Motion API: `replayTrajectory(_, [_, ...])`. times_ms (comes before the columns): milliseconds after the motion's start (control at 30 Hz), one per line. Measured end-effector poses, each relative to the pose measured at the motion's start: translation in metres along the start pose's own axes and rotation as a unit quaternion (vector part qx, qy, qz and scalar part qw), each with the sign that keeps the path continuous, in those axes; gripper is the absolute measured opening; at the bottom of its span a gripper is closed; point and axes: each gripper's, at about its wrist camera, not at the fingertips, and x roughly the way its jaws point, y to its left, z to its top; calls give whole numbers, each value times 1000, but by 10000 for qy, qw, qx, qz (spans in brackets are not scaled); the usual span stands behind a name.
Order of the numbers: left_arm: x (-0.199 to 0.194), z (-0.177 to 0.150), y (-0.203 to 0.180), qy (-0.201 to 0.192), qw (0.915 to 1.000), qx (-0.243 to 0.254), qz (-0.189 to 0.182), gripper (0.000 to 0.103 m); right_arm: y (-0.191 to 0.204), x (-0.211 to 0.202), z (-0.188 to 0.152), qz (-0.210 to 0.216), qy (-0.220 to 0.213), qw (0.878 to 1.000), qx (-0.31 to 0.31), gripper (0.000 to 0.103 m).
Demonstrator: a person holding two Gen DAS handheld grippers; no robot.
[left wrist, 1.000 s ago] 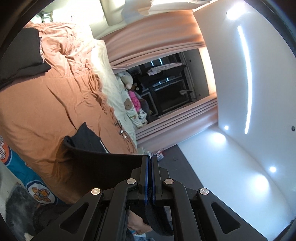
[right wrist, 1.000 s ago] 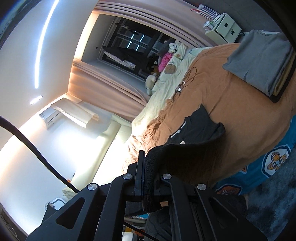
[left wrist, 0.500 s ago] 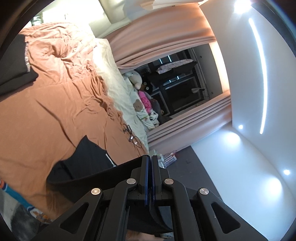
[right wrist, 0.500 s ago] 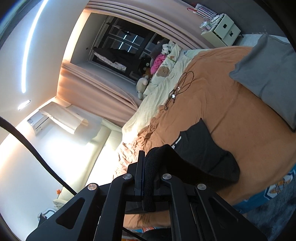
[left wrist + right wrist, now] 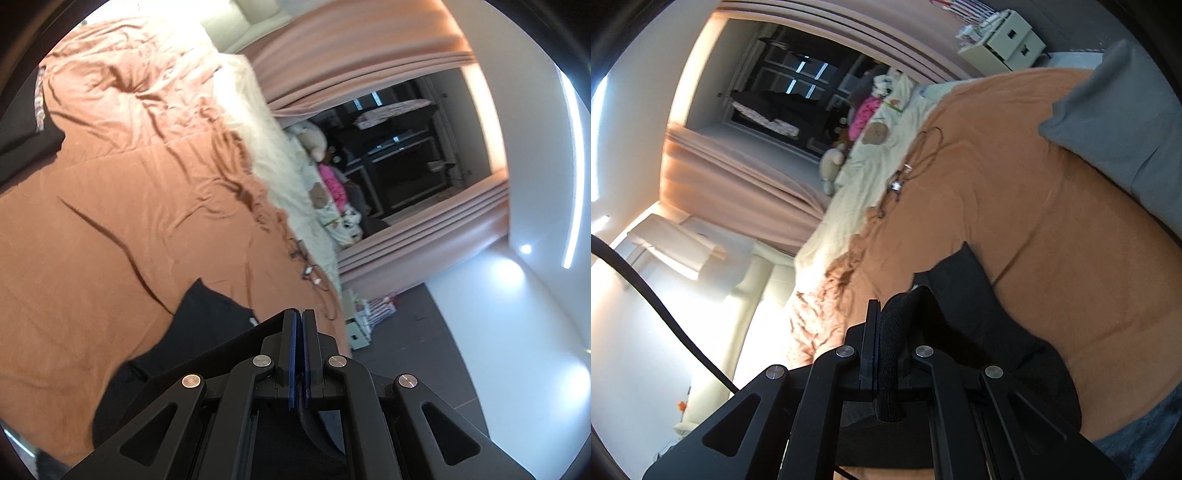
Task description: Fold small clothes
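Left hand-held gripper (image 5: 299, 325): you keep it clamped on the black garment (image 5: 207, 325) edge
Right hand-held gripper (image 5: 886, 321): clamped on bunched cloth
Garment: now lower, spreading over the bed (image 5: 110, 206)

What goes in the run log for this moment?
step: fold | left gripper: shut on garment | right gripper: shut on garment | garment: black, partly on bed

Black garment's (image 5: 207, 332) near edge behind the tongs; grey folded cloth (image 5: 1115, 122) cut by frame edge.
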Motion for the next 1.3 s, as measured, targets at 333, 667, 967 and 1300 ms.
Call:
replayTrajectory(333, [85,20,48,351,9981,-224,447,2,8,60,12,-753,37,9963,405,1])
replayTrajectory(667, [165,31,99,729,9901,-338,1149,2,12,100,8,-1647,21,9815,980,1])
replayTrajectory(967, [219,38,113,987,9828,-187,1552,2,12,107,0,-1890,98,9713,1438,1])
replayTrajectory(1300, [257,36,149,1255,9678,-241,2171,2,10,100,-7,-1708,318,9791,1059,3])
